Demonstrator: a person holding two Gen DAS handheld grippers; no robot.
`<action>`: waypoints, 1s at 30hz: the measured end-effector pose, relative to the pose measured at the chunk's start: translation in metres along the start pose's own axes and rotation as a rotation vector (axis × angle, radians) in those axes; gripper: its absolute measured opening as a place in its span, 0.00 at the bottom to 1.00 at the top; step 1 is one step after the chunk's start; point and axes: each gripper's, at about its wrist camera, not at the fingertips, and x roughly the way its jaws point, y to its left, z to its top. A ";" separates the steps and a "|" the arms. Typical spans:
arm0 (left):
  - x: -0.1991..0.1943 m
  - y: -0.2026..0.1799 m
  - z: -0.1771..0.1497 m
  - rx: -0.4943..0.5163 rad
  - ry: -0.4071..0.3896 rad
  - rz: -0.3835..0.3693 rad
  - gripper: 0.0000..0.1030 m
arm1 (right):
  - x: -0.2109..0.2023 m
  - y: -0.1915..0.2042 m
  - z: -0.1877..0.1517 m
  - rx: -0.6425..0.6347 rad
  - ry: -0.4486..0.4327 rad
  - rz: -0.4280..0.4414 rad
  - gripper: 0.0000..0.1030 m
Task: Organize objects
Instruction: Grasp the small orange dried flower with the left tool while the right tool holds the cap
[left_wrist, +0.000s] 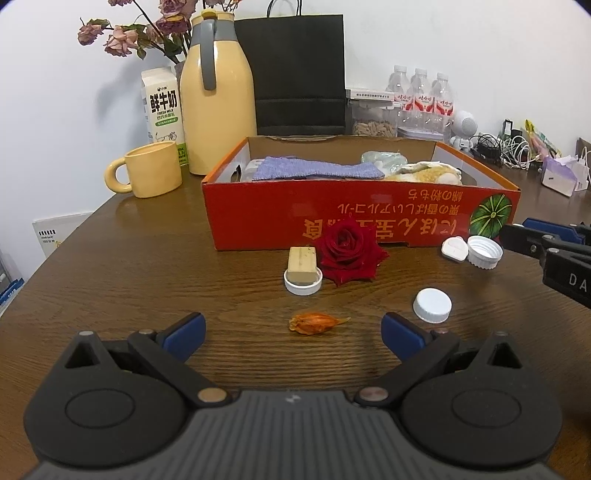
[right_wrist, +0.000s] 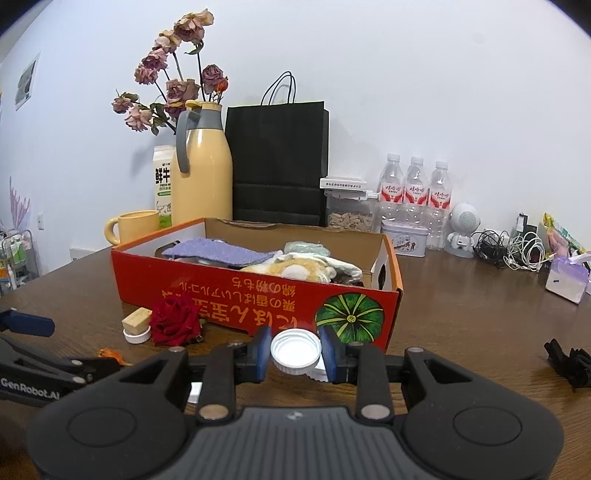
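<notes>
My left gripper (left_wrist: 293, 334) hangs open low over the brown table (left_wrist: 147, 280). A dried orange bud (left_wrist: 317, 322) lies on the wood just beyond the gap between its blue pads. Further on, a red rose (left_wrist: 347, 254) and a tan block (left_wrist: 302, 264) standing in a white cap lie before the red cardboard box (left_wrist: 258, 221). A closed white cap (left_wrist: 432, 304) sits to the right. My right gripper (right_wrist: 295, 354) is shut on a ribbed white cap (right_wrist: 295, 350), open side up, beside a small white lid (left_wrist: 455, 249).
The box holds a purple cloth (left_wrist: 306, 170) and soft plush items. Behind it stand a yellow mug (left_wrist: 153, 170), yellow jug (left_wrist: 218, 99), milk carton (left_wrist: 162, 107), black paper bag (left_wrist: 299, 74), water bottles (left_wrist: 421, 92) and tangled cables (left_wrist: 509, 147).
</notes>
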 end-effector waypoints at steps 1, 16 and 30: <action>0.001 0.000 0.000 0.001 0.003 0.001 1.00 | 0.000 0.000 0.000 -0.001 -0.002 -0.001 0.27; 0.011 -0.004 0.001 -0.018 0.036 0.022 1.00 | -0.002 0.001 0.000 -0.004 -0.011 -0.005 0.27; 0.025 -0.009 0.006 -0.073 0.075 0.039 0.84 | -0.002 0.001 0.000 -0.003 -0.010 -0.007 0.27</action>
